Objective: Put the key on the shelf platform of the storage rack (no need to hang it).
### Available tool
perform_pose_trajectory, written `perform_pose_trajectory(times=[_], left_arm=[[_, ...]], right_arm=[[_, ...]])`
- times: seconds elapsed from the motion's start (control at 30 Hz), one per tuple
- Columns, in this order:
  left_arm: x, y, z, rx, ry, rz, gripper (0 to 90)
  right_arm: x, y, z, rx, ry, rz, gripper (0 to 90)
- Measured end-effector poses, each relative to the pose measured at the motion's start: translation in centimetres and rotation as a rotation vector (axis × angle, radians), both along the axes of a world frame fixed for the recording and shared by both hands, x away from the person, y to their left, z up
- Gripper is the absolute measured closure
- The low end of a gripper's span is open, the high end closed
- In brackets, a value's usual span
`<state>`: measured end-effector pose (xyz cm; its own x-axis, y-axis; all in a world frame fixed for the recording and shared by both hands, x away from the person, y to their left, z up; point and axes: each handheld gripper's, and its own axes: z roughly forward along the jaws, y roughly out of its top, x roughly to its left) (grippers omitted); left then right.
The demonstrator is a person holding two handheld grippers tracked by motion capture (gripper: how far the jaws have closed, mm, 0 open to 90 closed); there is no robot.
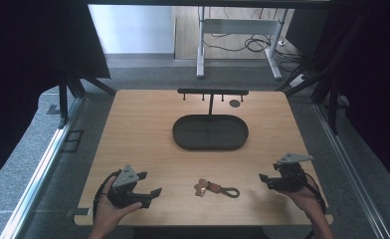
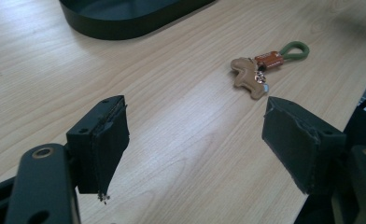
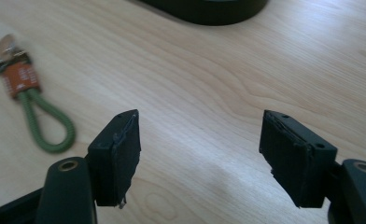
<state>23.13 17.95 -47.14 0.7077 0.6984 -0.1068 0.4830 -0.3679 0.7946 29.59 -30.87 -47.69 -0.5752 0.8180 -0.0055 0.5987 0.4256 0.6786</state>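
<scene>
Keychain [image 1: 216, 188]: I see it flat on the surface [image 1: 133, 129], between my grippers.
Left gripper [image 1: 150, 185]: spread wide, keychain ahead.
Right gripper [image 1: 262, 180]: wide, empty.

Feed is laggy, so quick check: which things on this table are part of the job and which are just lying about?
In the job:
keychain, lying between both grippers
left gripper, open
right gripper, open

Lying about:
oval tray
hook rack behind it
dark disc
</scene>
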Motion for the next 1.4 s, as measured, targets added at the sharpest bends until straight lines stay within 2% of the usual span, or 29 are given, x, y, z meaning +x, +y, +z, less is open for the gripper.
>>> perform_pose_trajectory(times=[0.17,0.33,0.57,0.7,0.9,1.4], left_arm=[[-0.1,-0.3,0.1,0.002,-0.001,-0.009,22.9],[-0.1,-0.3,0.1,0.000,-0.002,-0.006,22.9],[-0.2,-0.6,0.2,0.007,-0.006,-0.020,22.9],[-0.3,-0.7,0.2,0.001,-0.007,-0.023,22.9],[-0.2,-0.8,0.2,0.000,-0.004,-0.027,22.8],[-0.2,-0.6,0.1,-0.004,-0.001,-0.026,22.9]], right_arm=[[0.6,0.8,1.2,-0.027,0.039,0.077,28.5],[1.0,1.7,2.4,-0.066,0.060,0.125,29.9],[1.3,3.5,3.1,-0.120,0.116,0.211,31.6],[1.5,4.4,3.3,-0.148,0.142,0.240,34.1],[1.7,5.4,3.4,-0.166,0.170,0.272,36.3],[2.0,8.4,3.7,-0.228,0.199,0.347,38.8]])
